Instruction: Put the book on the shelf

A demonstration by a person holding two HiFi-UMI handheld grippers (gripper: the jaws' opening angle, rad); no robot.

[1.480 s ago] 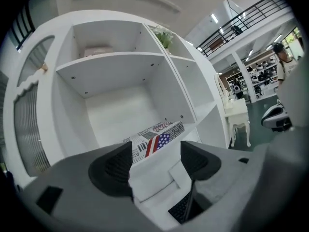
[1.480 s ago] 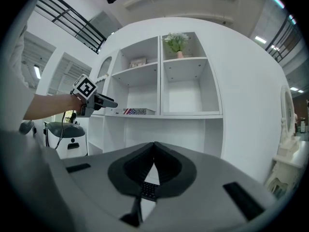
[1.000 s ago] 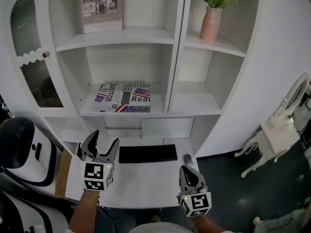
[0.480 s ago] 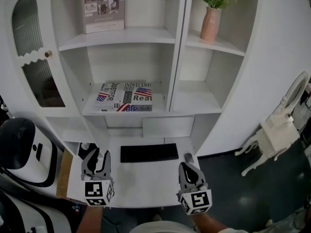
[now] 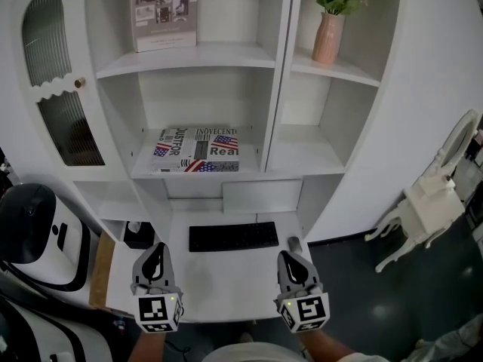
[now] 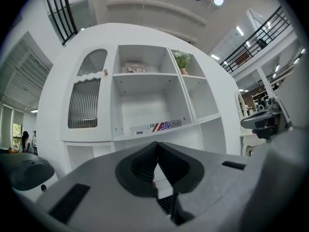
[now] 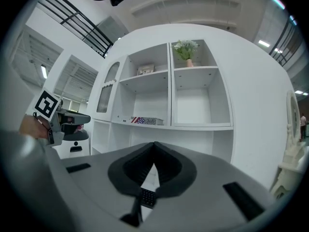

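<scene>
White shelving (image 5: 189, 55), one book (image 5: 198, 151), possibly one mouse (image 5: 291, 243); left tool (image 5: 156, 250), right tool (image 5: 292, 258), closed

The right gripper (image 7: 154, 145) has its 2 jaws closed tip to tip with nothing between them, facing a white shelf unit (image 7: 170, 81). A flag-patterned book (image 7: 146, 121) lies flat on the unit's middle shelf in its left bay, and a vase of flowers (image 7: 187, 54) stands in its top right bay. A black keyboard (image 7: 147, 197) shows below the unit, and the left gripper (image 7: 77, 118) is off its left side.
</scene>
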